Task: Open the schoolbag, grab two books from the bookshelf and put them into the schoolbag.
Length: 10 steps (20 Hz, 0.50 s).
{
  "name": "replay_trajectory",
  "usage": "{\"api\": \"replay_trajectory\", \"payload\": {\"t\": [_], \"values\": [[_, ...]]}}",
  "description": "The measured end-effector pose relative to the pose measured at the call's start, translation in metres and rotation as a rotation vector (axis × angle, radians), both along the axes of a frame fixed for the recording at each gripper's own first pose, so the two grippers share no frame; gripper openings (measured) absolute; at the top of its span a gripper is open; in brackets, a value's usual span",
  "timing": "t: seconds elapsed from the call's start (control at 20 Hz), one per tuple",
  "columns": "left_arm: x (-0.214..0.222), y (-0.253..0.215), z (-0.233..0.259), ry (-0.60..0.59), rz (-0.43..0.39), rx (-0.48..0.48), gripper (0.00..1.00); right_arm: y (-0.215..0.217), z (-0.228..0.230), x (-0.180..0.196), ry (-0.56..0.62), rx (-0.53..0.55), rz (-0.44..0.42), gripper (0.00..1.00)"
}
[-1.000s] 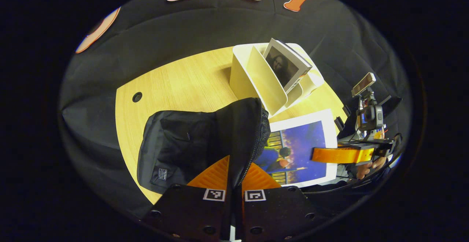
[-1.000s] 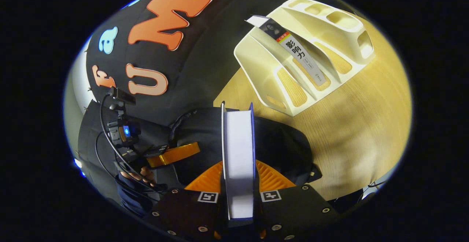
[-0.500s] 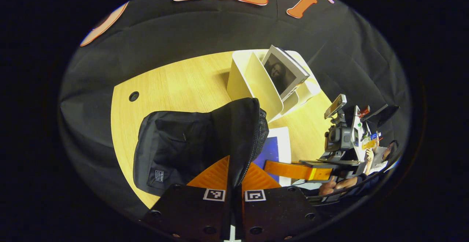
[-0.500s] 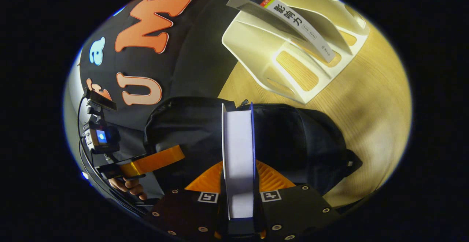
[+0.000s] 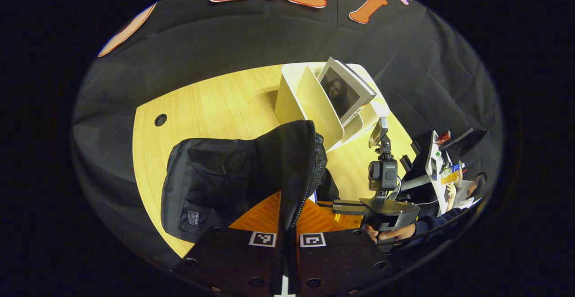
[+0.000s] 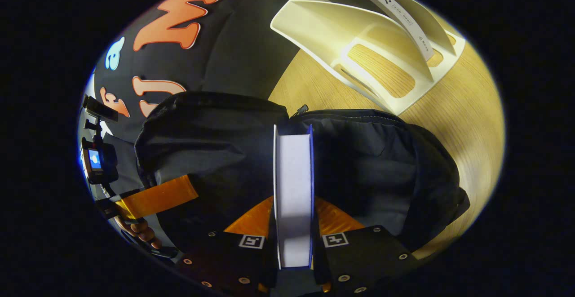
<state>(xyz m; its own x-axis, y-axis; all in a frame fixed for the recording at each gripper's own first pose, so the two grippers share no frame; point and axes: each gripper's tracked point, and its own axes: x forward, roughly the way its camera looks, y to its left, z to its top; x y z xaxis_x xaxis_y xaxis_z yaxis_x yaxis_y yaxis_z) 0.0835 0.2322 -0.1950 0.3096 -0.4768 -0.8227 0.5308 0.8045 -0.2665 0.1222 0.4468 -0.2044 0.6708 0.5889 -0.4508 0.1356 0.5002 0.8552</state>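
A black schoolbag (image 5: 215, 184) lies on the wooden table (image 5: 215, 104). My left gripper (image 5: 287, 209) is shut on its zipped flap (image 5: 301, 166) and holds it raised. In the right gripper view, my right gripper (image 6: 293, 205) is shut on a blue-covered book (image 6: 293, 184), white page edge up, its front end inside the schoolbag's (image 6: 386, 162) open mouth. The left gripper (image 6: 157, 196) shows at the left, on the flap. The left gripper view has the right gripper (image 5: 337, 206) just behind the flap. A white bookshelf (image 5: 310, 104) holds one leaning portrait-cover book (image 5: 343, 92).
The bookshelf (image 6: 382, 63) stands just beyond the bag, with a grey-spined book (image 6: 395, 5) in it. A round cable hole (image 5: 160, 119) sits in the table's far left. A hand (image 5: 395, 233) holds the right gripper. A person (image 5: 467, 189) sits at a desk far right.
The right gripper has carried the book from beside the bag into its mouth; the blue cover is now hidden behind the flap. The left gripper has kept the flap lifted.
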Motion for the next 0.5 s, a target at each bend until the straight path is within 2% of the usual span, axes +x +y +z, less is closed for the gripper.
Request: {"api": "replay_trajectory", "payload": {"t": [0.15,0.3,0.35,0.4,0.5], "values": [[0.001,0.0,-0.003,0.007,0.003,-0.006,0.06,0.011,0.001,-0.02,0.01,-0.058,0.159,0.47],[0.001,0.001,-0.003,-0.004,0.006,-0.002,0.06,-0.009,-0.005,-0.031,-0.005,-0.242,0.225,0.86],[0.001,0.001,-0.004,-0.005,0.008,-0.003,0.06,-0.018,-0.008,-0.036,0.0,-0.304,0.24,0.93],[0.002,0.001,-0.004,-0.008,0.008,-0.002,0.06,-0.027,-0.008,-0.038,-0.006,-0.352,0.25,0.97],[0.001,0.002,-0.007,-0.014,0.004,0.004,0.06,-0.037,-0.003,-0.037,-0.021,-0.418,0.25,0.98]]}}
